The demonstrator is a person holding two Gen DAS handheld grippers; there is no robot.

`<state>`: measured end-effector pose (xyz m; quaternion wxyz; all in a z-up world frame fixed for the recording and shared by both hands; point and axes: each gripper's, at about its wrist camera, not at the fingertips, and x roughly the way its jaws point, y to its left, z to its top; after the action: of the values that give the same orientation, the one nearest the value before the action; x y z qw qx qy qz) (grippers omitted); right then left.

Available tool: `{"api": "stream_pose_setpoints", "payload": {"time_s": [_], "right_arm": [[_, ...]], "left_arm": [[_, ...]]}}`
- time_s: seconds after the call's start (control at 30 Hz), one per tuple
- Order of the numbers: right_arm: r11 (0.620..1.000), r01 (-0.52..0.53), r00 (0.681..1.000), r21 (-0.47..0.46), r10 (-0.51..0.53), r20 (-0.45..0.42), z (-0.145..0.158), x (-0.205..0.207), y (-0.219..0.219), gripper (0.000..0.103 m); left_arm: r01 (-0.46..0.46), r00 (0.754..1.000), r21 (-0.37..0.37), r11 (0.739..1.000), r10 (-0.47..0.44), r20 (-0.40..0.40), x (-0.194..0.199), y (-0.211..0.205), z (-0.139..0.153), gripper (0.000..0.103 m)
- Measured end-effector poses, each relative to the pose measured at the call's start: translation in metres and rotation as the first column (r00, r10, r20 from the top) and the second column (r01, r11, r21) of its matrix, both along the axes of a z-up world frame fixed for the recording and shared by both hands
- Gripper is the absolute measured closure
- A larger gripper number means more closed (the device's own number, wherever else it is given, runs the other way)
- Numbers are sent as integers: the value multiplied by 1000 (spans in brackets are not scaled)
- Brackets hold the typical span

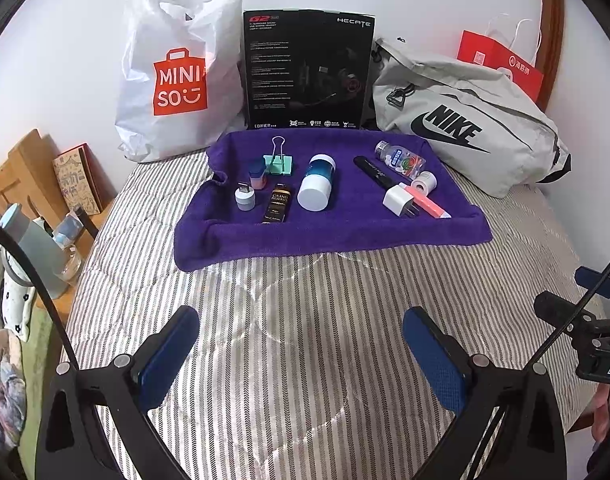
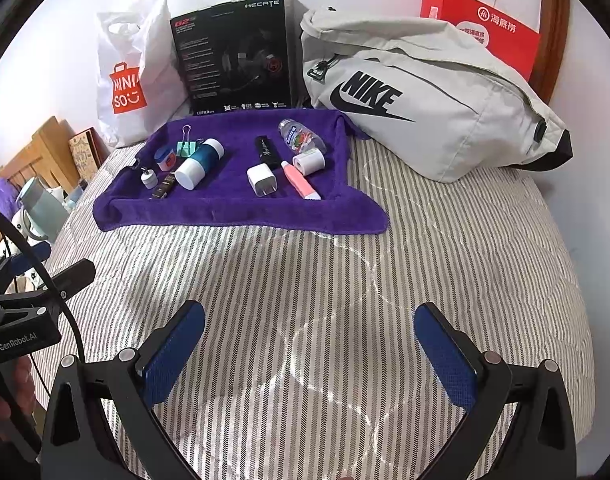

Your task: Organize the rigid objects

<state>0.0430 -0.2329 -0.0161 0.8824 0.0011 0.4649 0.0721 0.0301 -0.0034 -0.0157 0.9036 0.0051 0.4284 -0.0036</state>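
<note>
A purple towel (image 1: 345, 232) (image 2: 233, 216) lies on the striped bed with several small rigid objects on it: a green binder clip (image 1: 280, 162), a teal and white bottle (image 1: 317, 182) (image 2: 199, 163), a dark gold-lettered box (image 1: 278, 202), a white charger plug (image 1: 399, 199) (image 2: 261, 179), a pink tube (image 1: 427, 202) (image 2: 300, 181), a black pen case (image 1: 375, 171) and a clear candy bottle (image 1: 399, 159) (image 2: 301, 136). My left gripper (image 1: 301, 356) and right gripper (image 2: 311, 354) hover open over the bedspread, well short of the towel, both empty.
Against the wall stand a white Miniso bag (image 1: 177, 76), a black headset box (image 1: 307, 70), a grey Nike bag (image 1: 465, 120) (image 2: 425, 92) and a red paper bag (image 2: 489, 28). A wooden headboard (image 1: 17, 176) with bottles is at left. Striped bedspread (image 1: 305, 300) lies between grippers and towel.
</note>
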Motion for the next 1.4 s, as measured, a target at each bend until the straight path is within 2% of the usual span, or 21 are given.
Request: {"api": "stream_pose_setpoints", "payload": {"time_s": [1.4], "right_arm": [[1000, -6, 1000, -15, 6, 8, 2, -2, 0, 0]], "left_arm": [[1, 1000, 5, 1000, -1, -4, -4, 5, -2, 0]]}}
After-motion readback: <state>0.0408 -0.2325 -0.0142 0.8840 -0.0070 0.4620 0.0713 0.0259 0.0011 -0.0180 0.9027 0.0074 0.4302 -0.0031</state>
